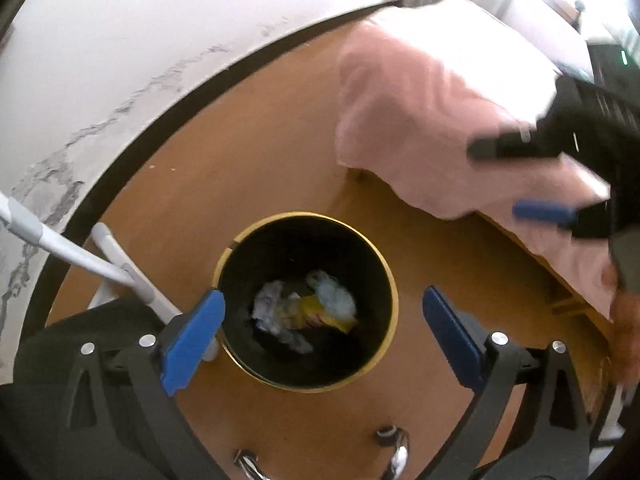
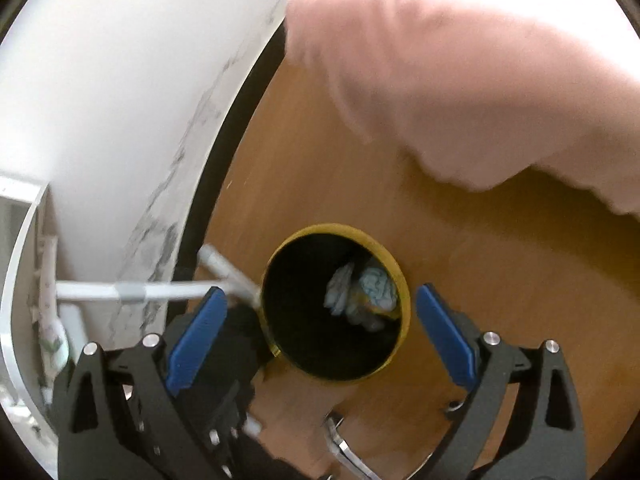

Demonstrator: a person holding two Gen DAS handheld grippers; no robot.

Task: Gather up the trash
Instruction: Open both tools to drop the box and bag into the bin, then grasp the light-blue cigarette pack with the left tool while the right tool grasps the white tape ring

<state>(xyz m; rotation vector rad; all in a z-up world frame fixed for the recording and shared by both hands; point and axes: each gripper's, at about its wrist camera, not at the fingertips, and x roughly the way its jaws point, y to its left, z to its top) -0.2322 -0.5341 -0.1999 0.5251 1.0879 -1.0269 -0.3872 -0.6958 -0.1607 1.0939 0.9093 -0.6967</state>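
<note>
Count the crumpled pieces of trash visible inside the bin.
3 at least: two pale wads with a yellow wrapper between them, at the bin bottom. More may lie underneath.

Right gripper [image 2: 320,336], lower frame: jaws wide apart, nothing between the pads. Centre frame: black bin [image 2: 335,303], yellow rim, on brown floor [image 2: 500,280], containing crumpled trash [image 2: 362,294]. Upper right: pink cloth [image 2: 460,80].
</note>
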